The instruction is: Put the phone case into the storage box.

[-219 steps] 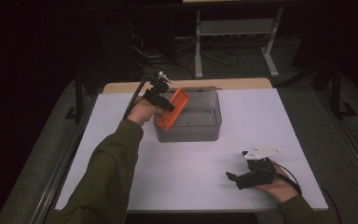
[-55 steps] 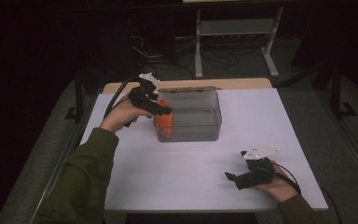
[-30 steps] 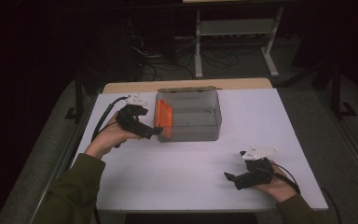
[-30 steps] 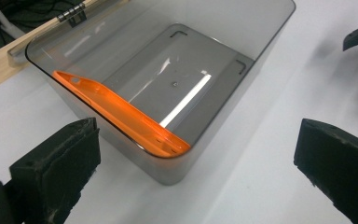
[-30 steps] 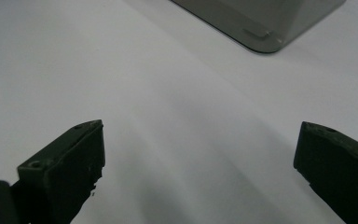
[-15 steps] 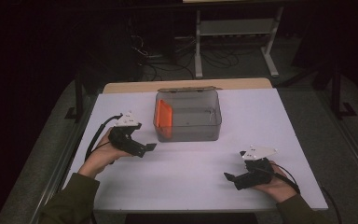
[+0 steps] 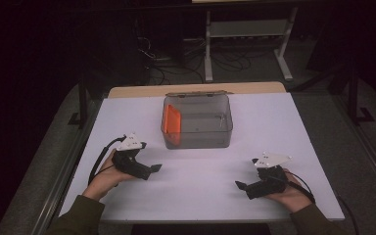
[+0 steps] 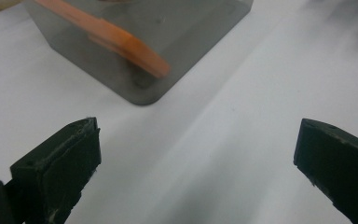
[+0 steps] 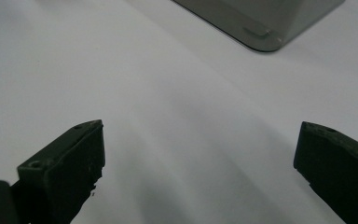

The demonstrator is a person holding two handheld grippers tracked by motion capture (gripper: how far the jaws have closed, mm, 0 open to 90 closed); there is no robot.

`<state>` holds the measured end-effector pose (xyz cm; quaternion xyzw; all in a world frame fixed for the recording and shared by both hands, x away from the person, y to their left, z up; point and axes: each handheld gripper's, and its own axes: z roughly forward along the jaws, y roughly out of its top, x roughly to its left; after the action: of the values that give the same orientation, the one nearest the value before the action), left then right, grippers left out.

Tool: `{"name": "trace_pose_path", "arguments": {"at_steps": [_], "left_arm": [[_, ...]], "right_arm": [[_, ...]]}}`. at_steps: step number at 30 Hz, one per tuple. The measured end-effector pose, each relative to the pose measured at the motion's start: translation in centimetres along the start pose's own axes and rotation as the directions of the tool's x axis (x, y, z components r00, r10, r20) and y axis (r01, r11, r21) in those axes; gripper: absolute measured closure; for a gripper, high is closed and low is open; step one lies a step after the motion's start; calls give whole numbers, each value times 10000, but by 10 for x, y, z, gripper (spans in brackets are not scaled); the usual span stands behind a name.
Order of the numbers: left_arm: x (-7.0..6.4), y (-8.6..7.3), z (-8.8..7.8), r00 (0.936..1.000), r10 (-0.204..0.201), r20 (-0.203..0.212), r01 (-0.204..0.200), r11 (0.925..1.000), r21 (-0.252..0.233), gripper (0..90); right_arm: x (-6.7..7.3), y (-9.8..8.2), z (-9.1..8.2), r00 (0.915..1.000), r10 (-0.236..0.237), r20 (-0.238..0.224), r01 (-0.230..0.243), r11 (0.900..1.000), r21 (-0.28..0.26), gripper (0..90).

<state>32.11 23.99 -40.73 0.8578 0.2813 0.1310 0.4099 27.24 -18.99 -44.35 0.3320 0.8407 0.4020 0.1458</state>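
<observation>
L fingers: left gripper point(image 7: 149, 170) spread wide, nothing between the fingers point(image 8: 58, 170); rests on white surface point(image 7: 205, 196), person's hand wrapped round its body.
R fingers: right gripper point(image 7: 241, 186) also wide apart, holding nothing; low on surface near front-right edge, hand behind it.
Orange piece: flat orange plate point(image 7: 172, 123) inside grey bin point(image 7: 223, 138), leaning on edge against bin's left wall, tilted; in left gripper view seen through translucent wall point(image 8: 105, 37).
Bin: clear-grey, rectangular, open top, sits mid-surface toward far side; rounded corner faces L fingers, well apart from them. Other front corner in right gripper view point(image 9: 261, 39), apart from R fingers too.
Gripper spacing: L at front-left, R at front-right, well apart, fingers pointing roughly inward toward each other.
Cables: black lead loops from L gripper point(image 7: 99, 160) across surface.
Surroundings: dark floor, metal frame point(image 7: 247, 29) beyond far edge.
</observation>
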Motion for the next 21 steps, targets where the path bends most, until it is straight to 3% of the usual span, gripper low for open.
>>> {"name": "trace_pose_path", "arguments": {"at_steps": [10, 21], "left_arm": [[-9, -18, -4, 9999, 94, 40, -93, 9992, -377, 0], [-16, -36, -12, 9998, -56, 184, 71, 9963, -853, 0]], "right_arm": [[0, 0, 0, 10000, -25, -14, 25, 10000, 47, 15], [0, 0, 0, 10000, -16, -18, 16, 10000, 56, 15]]}}
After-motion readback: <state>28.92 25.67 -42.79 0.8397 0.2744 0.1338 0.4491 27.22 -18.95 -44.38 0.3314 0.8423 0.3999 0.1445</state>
